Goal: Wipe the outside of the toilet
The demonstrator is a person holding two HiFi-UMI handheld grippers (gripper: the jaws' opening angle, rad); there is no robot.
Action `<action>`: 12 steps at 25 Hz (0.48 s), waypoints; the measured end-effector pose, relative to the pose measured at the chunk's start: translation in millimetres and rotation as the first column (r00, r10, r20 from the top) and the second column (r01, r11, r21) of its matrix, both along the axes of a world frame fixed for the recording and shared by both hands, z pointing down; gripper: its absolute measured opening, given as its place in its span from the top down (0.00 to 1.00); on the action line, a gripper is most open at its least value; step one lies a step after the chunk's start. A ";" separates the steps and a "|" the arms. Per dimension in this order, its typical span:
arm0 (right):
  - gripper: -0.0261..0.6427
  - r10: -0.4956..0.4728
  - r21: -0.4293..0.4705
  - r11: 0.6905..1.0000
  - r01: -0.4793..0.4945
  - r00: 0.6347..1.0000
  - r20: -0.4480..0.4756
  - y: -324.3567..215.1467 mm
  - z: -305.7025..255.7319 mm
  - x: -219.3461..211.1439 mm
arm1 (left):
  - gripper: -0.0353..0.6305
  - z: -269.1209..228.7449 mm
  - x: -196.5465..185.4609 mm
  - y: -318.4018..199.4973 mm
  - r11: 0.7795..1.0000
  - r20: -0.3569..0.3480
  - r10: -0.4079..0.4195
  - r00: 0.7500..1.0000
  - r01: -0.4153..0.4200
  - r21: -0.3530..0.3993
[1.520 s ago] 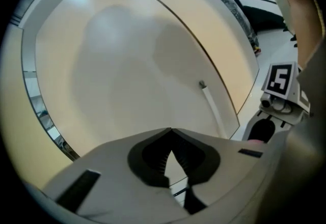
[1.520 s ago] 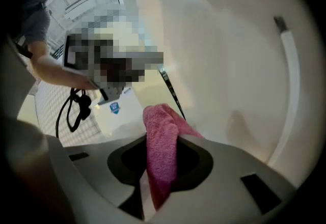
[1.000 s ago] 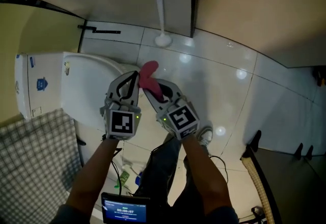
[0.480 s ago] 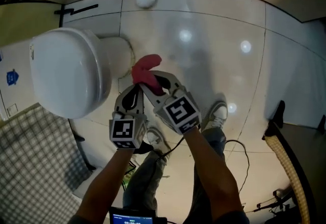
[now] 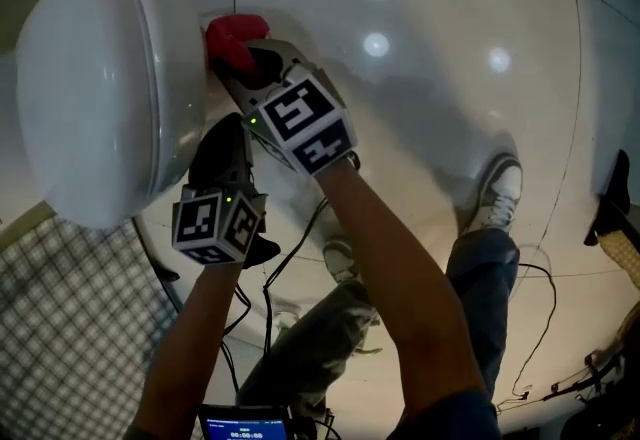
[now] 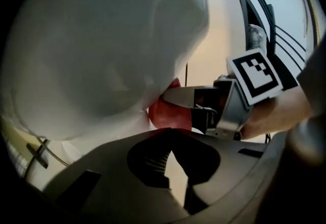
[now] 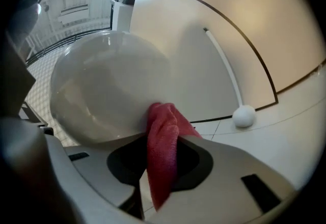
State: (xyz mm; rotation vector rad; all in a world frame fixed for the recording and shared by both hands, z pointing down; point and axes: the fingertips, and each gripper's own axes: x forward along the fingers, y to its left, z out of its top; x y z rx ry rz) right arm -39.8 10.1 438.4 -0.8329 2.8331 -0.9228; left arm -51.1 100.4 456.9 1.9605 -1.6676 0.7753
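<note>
Grey left hand-held gripper and right hand-held gripper, black-and-white marker cubes, jeans, white sneaker

Overhead, two close-ups; toilet shared

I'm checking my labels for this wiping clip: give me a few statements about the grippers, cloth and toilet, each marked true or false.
1. The right hand-held gripper is shut on the cloth. True.
2. The cloth touches the outer side of the toilet. True.
3. The left hand-held gripper grips the cloth too. False: its jaws are together on nothing, and it sits lower, beside the bowl.
4. The cloth is blue. False: it is red.
</note>
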 end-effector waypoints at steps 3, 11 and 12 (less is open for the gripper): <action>0.83 0.017 -0.056 0.998 -0.015 0.999 0.044 38.3 -0.3 -10.5 | 0.92 -7.4 -15.4 5.5 1.000 0.026 0.021 0.999 -0.021 0.002; 0.83 0.026 -0.224 0.975 -0.009 0.997 0.072 134.8 3.6 -17.9 | 0.92 0.2 -34.4 70.4 0.993 0.024 -0.013 1.000 0.016 -0.120; 0.83 0.018 -0.228 0.974 -0.003 0.998 0.067 138.6 4.2 -18.5 | 0.92 0.6 -34.8 74.3 0.992 0.024 -0.011 1.000 0.014 -0.126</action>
